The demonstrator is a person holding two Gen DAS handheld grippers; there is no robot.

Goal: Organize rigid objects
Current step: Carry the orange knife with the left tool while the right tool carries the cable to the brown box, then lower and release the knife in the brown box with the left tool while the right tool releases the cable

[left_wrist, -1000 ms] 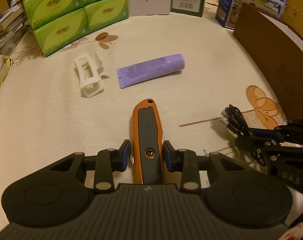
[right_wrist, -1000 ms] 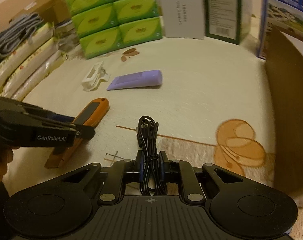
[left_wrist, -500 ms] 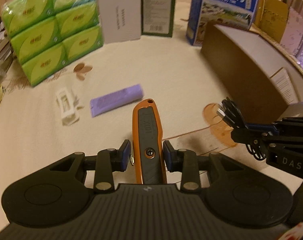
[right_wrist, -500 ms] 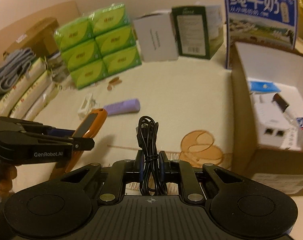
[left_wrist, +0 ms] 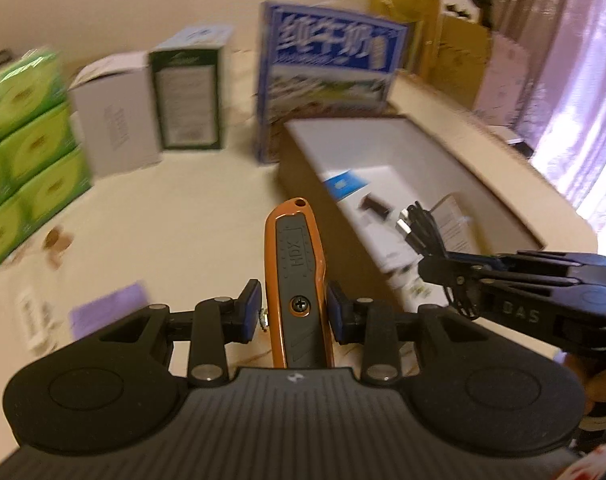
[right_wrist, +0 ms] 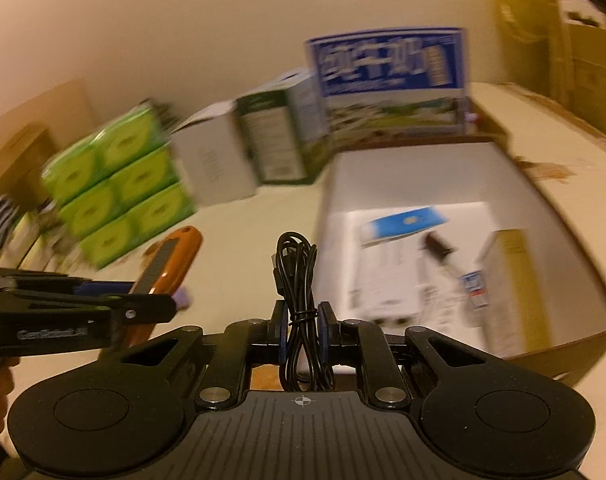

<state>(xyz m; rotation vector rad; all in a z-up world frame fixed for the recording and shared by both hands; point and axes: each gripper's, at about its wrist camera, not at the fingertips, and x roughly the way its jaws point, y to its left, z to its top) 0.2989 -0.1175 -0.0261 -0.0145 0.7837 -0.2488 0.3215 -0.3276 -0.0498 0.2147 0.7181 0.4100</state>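
Left gripper (left_wrist: 294,312): jaws clamped across the mid-body of a stiff orange-and-grey plastic utility knife (left_wrist: 295,264), its tip projecting forward beyond them. Right gripper (right_wrist: 301,330): jaws pinched on the tied waist of a light, floppy black coiled cable (right_wrist: 297,276). Ahead of both jaws lies the open white-lined cardboard box (right_wrist: 551,216); the knife should handle rigidly, the cable's loops may sag.

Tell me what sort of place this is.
Probably a room in a home, used for sorting and storage: a cloth-covered table backed by green tissue packs and a milk carton box, with an open cardboard box holding household odds and ends.
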